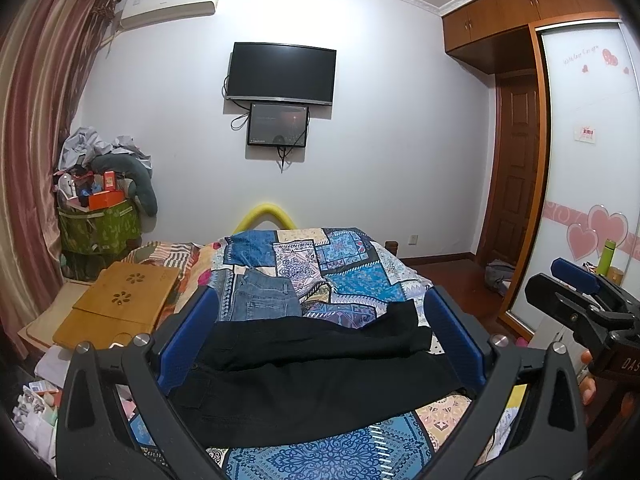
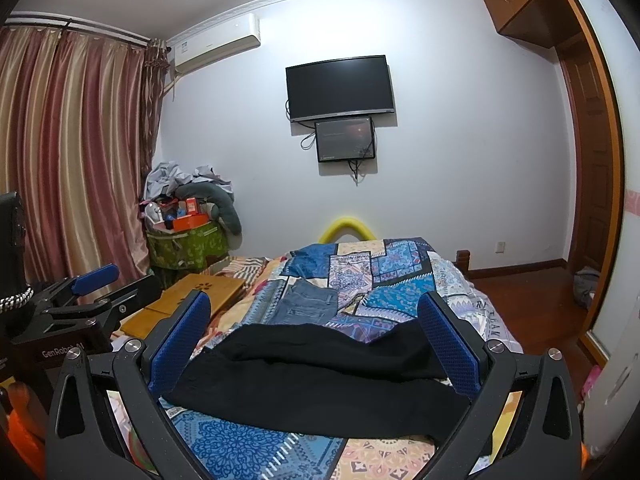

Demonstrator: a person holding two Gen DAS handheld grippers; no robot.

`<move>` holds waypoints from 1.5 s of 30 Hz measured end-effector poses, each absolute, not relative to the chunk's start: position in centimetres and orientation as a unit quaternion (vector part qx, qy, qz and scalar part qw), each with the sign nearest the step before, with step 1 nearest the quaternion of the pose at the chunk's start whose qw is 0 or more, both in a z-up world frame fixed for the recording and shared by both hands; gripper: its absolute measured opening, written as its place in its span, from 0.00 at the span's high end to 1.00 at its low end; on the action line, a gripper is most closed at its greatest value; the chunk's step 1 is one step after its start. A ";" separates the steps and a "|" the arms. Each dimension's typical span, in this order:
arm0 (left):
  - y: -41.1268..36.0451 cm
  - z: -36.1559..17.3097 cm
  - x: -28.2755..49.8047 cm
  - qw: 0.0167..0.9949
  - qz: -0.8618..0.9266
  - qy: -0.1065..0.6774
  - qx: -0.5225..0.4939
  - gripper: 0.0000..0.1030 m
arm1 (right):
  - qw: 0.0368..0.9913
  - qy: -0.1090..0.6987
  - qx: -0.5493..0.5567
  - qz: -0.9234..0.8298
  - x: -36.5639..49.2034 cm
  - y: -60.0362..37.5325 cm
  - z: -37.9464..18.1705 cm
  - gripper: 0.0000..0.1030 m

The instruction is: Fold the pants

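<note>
On the bed [image 1: 360, 276], spread with a patchwork quilt of blue and cream, the black pants [image 1: 304, 376] lie crosswise near the foot end, one part doubled over so that a second layer rests along the far edge. Beyond the pants, toward the wall, a folded pair of jeans [image 1: 262, 296] lies flat on the quilt, just apart from the black cloth.

The left hand-held gripper [image 1: 320, 332] hangs above the pants with its blue-padded fingers [image 1: 188, 340] spread wide, nothing between them; the pants show through the gap. The right hand-held gripper [image 2: 316, 340] hangs likewise over the pants, fingers [image 2: 180, 340] wide apart and empty. Each gripper appears at the edge of the other's view, the right one to the right of the pants, the left one to their left.

To the left of the pants, a wooden lap tray [image 1: 120, 304] lies on the bed's edge. Past it, in the corner by the curtain [image 1: 36, 140], a green bag [image 1: 98, 228] is heaped with boxes and what seems to be crumpled grey clothing. On the wall beyond the pants hang a dark television [image 1: 280, 72] and a smaller screen [image 1: 278, 124] beneath it. A wardrobe [image 1: 588, 160] with pink hearts stands to the right of the pants.
</note>
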State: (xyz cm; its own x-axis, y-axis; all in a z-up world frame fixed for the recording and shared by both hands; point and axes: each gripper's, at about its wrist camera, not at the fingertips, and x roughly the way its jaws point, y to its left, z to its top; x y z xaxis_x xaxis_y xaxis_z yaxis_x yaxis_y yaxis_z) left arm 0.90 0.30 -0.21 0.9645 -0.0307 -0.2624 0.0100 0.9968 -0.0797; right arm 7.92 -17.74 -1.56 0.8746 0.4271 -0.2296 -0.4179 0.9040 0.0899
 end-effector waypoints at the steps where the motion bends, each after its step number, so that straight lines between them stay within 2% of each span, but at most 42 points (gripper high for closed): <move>1: 0.3 -0.3 0.9 0.990 -0.010 0.133 -0.039 0.00 | 0.968 0.123 0.019 0.218 8.0 -17.8 -1.5 0.00; 45: 0.4 -0.9 1.3 0.989 -0.010 0.138 -0.046 0.00 | 0.968 0.125 0.020 0.215 8.0 -17.6 -1.5 0.00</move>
